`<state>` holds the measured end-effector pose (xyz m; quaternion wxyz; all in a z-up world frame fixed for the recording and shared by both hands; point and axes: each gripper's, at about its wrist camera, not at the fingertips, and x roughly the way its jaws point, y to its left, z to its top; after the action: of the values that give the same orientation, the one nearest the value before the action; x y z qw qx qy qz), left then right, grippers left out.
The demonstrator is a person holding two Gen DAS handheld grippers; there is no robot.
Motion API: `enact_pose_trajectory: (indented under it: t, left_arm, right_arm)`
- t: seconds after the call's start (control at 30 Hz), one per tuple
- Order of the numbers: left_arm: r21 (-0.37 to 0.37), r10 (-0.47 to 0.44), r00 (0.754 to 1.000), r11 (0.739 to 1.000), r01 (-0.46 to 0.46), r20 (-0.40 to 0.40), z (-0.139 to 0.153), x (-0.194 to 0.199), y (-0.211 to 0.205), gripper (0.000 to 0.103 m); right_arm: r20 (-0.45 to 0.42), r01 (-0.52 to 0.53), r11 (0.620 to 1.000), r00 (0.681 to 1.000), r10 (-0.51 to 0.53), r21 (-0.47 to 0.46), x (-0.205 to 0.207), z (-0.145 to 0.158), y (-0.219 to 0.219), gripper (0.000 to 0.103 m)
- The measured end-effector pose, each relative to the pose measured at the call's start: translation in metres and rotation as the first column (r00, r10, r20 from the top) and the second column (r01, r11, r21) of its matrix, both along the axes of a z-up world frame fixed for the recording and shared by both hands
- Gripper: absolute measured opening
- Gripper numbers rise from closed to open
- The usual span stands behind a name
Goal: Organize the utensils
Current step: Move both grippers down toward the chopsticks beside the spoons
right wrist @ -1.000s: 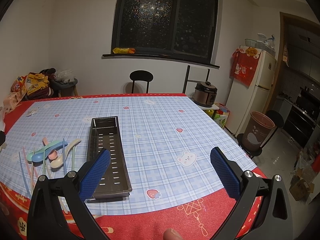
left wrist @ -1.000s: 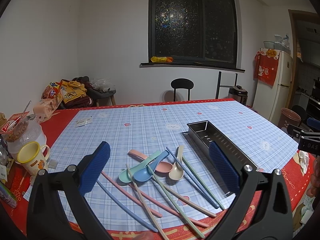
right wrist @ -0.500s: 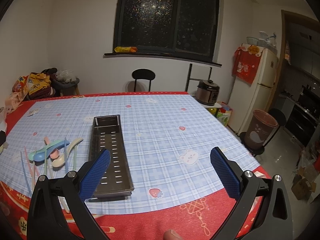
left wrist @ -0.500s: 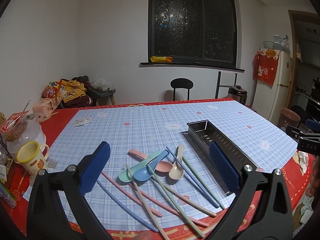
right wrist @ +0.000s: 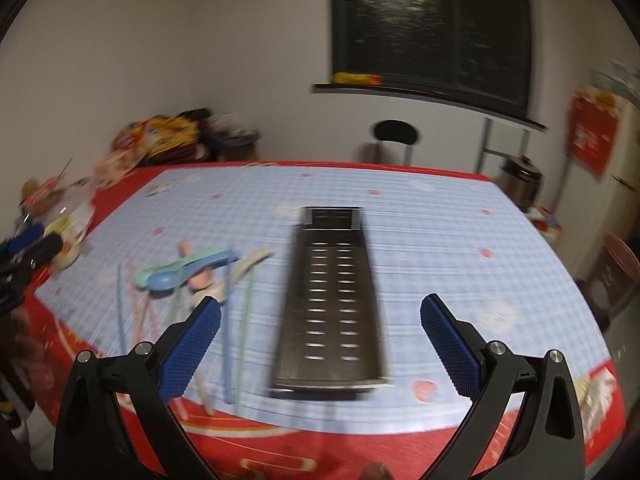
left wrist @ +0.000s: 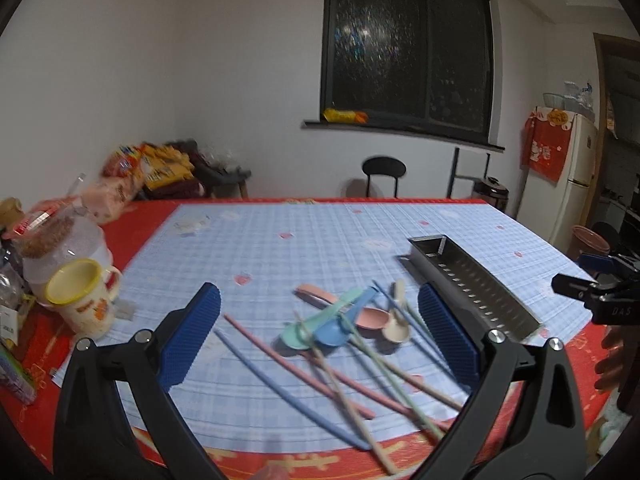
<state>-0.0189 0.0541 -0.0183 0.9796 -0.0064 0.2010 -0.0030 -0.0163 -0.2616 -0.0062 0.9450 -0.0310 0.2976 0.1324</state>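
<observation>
The left gripper point(left wrist: 319, 334) and the right gripper point(right wrist: 320, 344) both stood wide and empty; the loose pile of pastel plastic spoons and chopsticks point(left wrist: 344, 328) lay left of the perforated steel tray point(right wrist: 334, 300), so one piece should be pinched mid-handle. Only the left wrist view showed the yellow-rimmed mug point(left wrist: 82, 300) clearly; the right wrist view alone showed the tray floor empty

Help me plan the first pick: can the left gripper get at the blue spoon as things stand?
Probably yes. The left gripper is open and empty, with the blue spoon ahead between its fingers. A green chopstick lies across the spoon and could get dragged along.
</observation>
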Motion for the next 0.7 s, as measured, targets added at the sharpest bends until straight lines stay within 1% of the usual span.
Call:
enact_pose_trajectory:
  t: [0.07,0.23,0.3,0.37,0.4,0.47,0.5,0.53,0.63,0.7]
  left_arm:
    - [0.021,0.026,1.0,0.999,-0.026,-0.004,-0.004,-0.003,0.006,0.098]
    - [0.034,0.06,0.995,0.998,-0.057,-0.078,-0.021,0.0,0.027,0.098]
    - [0.044,0.064,0.992,0.997,-0.06,-0.111,-0.029,0.001,0.033,0.098]
    - [0.035,0.074,0.987,0.997,-0.07,-0.143,-0.035,0.003,0.042,0.098]
    - [0.024,0.073,0.984,0.997,-0.07,-0.16,-0.039,0.004,0.046,0.098]
    - [0.0,0.076,0.978,0.997,-0.077,-0.196,-0.045,0.006,0.052,0.098]
    - [-0.009,0.08,0.976,0.997,-0.083,-0.204,-0.047,0.007,0.055,0.098]
    - [-0.011,0.083,0.975,0.996,-0.087,-0.206,-0.047,0.007,0.056,0.098]
    - [0.01,0.089,0.975,0.996,-0.088,-0.203,-0.049,0.006,0.053,0.098]
    - [0.035,0.106,0.974,0.994,-0.101,-0.203,-0.05,0.006,0.051,0.098]
  right_arm:
    - [-0.007,-0.048,0.999,0.999,0.048,0.001,0.003,-0.003,0.013,0.098]
    - [-0.02,-0.135,0.991,0.991,0.135,0.006,0.007,-0.012,0.045,0.098]
    - [-0.053,-0.182,0.983,0.982,0.183,0.015,0.009,-0.018,0.058,0.098]
    - [-0.095,-0.222,0.975,0.97,0.222,0.018,0.012,-0.024,0.07,0.098]
    - [-0.111,-0.233,0.972,0.966,0.233,0.012,0.013,-0.027,0.077,0.098]
    - [-0.137,-0.222,0.975,0.966,0.219,-0.004,0.016,-0.035,0.086,0.098]
    - [-0.158,-0.22,0.975,0.964,0.215,-0.013,0.018,-0.038,0.092,0.098]
    - [-0.16,-0.227,0.974,0.962,0.222,-0.015,0.018,-0.04,0.094,0.098]
    - [-0.131,-0.239,0.971,0.963,0.235,-0.016,0.015,-0.042,0.099,0.098]
    - [-0.142,-0.269,0.963,0.953,0.266,0.003,0.017,-0.044,0.102,0.098]
